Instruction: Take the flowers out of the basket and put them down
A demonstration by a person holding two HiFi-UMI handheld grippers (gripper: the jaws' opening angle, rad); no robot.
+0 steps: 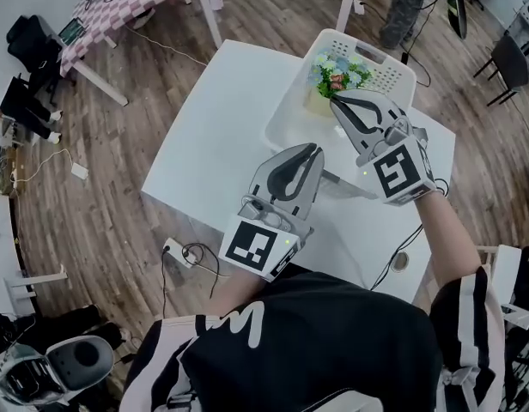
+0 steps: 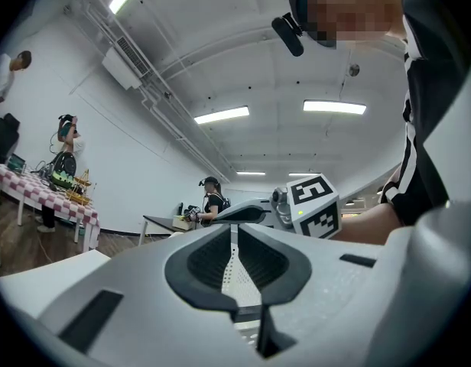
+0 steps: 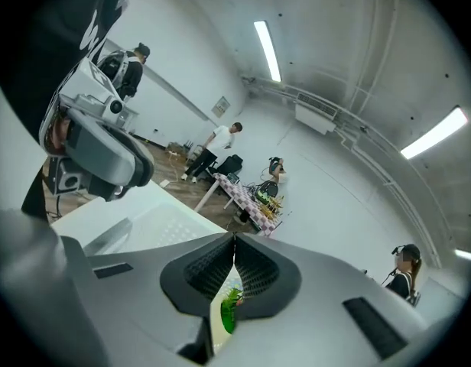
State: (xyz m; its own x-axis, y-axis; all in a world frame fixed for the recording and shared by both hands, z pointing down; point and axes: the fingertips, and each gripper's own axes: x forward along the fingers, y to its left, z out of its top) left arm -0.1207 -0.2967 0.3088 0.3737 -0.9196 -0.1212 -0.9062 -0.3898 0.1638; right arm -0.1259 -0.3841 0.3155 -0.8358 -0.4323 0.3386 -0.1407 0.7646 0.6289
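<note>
A white plastic basket [image 1: 393,58] stands at the far right end of the white table [image 1: 213,136]. Inside it is a small bunch of pale blue, white and red flowers [image 1: 337,74] in a yellowish pot [image 1: 319,103]. My right gripper [image 1: 335,99] is shut, its tips at the near edge of the flowers, above the pot. Green leaves [image 3: 229,308] show through the slit below its closed tips [image 3: 235,239]; nothing is clearly clamped. My left gripper [image 1: 317,148] hovers over the table just in front of the basket, shut and empty [image 2: 234,226].
A checkered table [image 1: 136,7] stands at the far left, and a person [image 1: 410,7] stands behind the basket. A power strip with cables [image 1: 174,249] lies on the wooden floor by the table's near left corner. A cable hole [image 1: 400,261] is near the right edge.
</note>
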